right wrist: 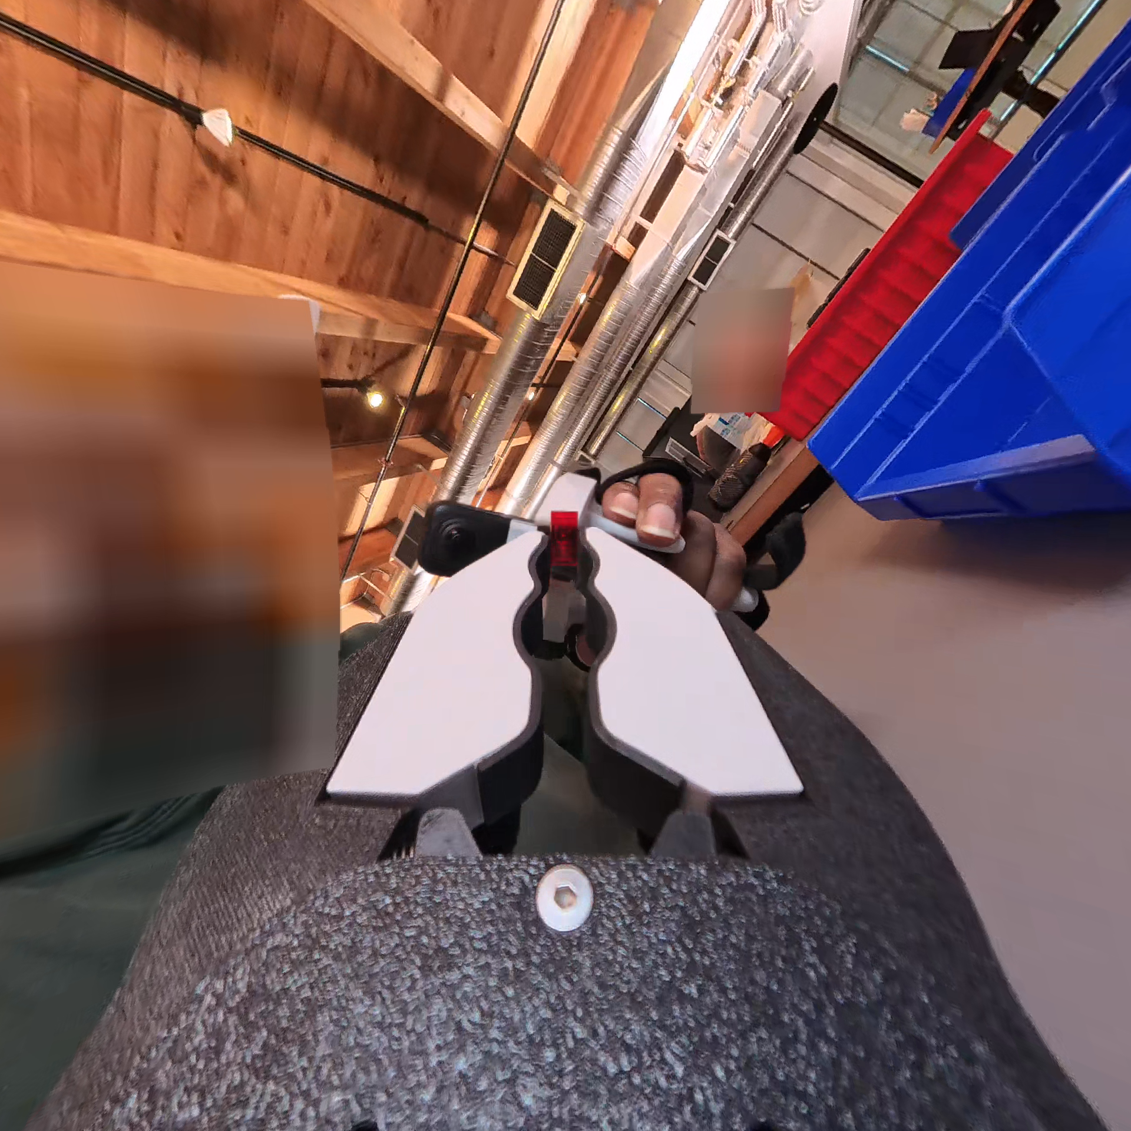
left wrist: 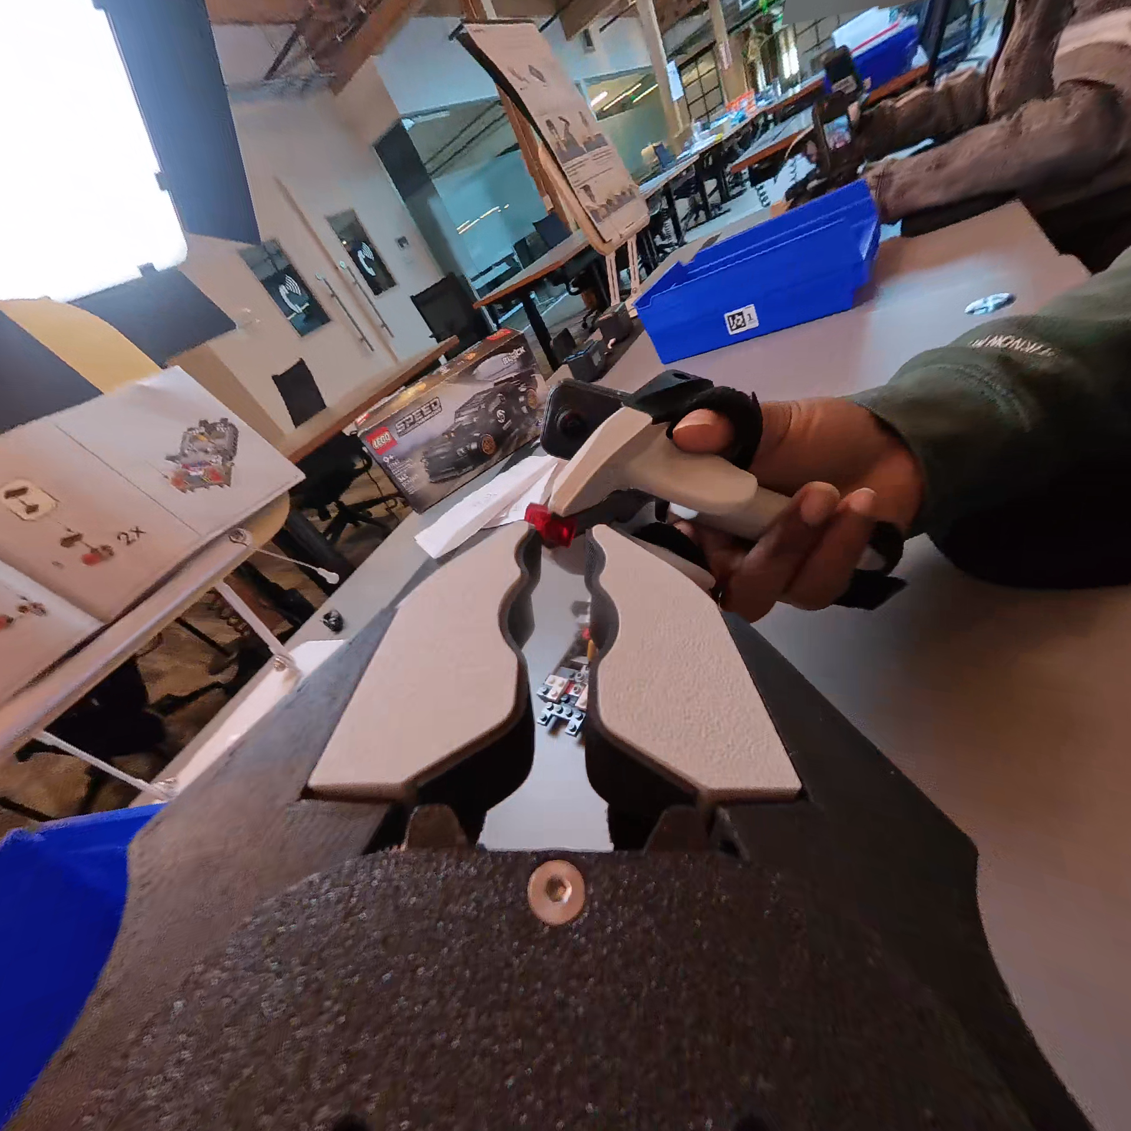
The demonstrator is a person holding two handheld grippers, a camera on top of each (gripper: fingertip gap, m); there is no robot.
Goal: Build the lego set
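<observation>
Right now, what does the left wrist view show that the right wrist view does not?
Only the left wrist view: a black cardboard toy-car box, an open instruction booklet and a small grey part-built brick model. Only the right wrist view: a red plastic bin, silver ducts and a wooden ceiling. Both: the small red translucent brick at the tips of the right gripper, a blue plastic bin, the grey table.

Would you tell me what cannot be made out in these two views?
- Left wrist view: brick build, mostly hidden by the left tongs.
- Left wrist view: booklet, cut by the left edge.
- Right wrist view: red brick in the right tongs, shape blurred.
</observation>
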